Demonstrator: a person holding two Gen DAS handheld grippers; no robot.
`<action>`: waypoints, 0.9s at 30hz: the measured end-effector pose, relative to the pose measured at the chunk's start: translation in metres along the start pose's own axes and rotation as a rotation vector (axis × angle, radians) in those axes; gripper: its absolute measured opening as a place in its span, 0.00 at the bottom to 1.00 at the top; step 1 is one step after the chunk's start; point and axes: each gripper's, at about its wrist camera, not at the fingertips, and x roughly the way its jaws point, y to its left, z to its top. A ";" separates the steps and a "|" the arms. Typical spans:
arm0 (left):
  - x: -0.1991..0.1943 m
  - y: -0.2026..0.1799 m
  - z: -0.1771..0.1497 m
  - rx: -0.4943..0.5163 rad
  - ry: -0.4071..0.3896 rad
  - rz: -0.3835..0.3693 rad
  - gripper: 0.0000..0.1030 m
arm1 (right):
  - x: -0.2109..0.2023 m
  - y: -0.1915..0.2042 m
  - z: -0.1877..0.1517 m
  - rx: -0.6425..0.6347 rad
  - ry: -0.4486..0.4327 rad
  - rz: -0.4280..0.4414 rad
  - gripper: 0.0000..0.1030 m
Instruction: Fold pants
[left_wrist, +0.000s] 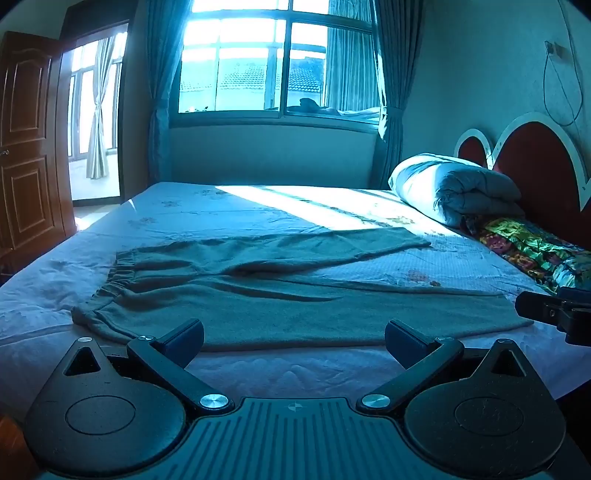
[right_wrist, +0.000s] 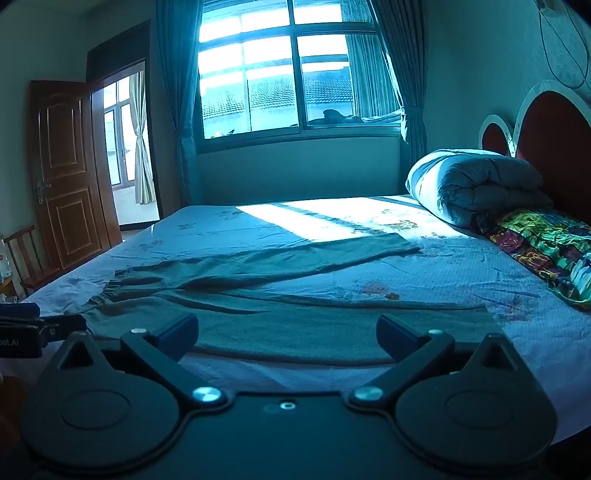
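Observation:
Grey-green pants (left_wrist: 280, 295) lie spread flat on the bed (left_wrist: 461, 258), elastic waistband at the left, both legs pointing right, split in a V. They also show in the right wrist view (right_wrist: 295, 314). My left gripper (left_wrist: 294, 338) is open and empty, just in front of the near leg's front edge. My right gripper (right_wrist: 287, 334) is open and empty, also at the near leg's front edge, further right. The right gripper's body shows at the right edge of the left wrist view (left_wrist: 554, 314); the left gripper's body shows at the left of the right wrist view (right_wrist: 33, 328).
A rolled grey quilt (left_wrist: 454, 188) and a colourful patterned pillow (left_wrist: 532, 251) lie at the head of the bed by the red headboard (left_wrist: 539, 162). A window (left_wrist: 277, 62) is behind the bed. An open wooden door (right_wrist: 66, 173) and a chair (right_wrist: 26, 254) stand at the left.

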 end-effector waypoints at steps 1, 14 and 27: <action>0.000 0.000 0.000 0.000 -0.001 0.000 1.00 | 0.000 0.000 0.000 0.000 0.001 0.001 0.94; 0.000 0.000 0.000 0.004 0.006 -0.007 1.00 | 0.004 -0.003 0.002 -0.001 0.004 0.002 0.94; 0.000 -0.001 -0.001 0.007 0.005 -0.010 1.00 | 0.003 -0.001 0.002 -0.002 0.006 0.001 0.94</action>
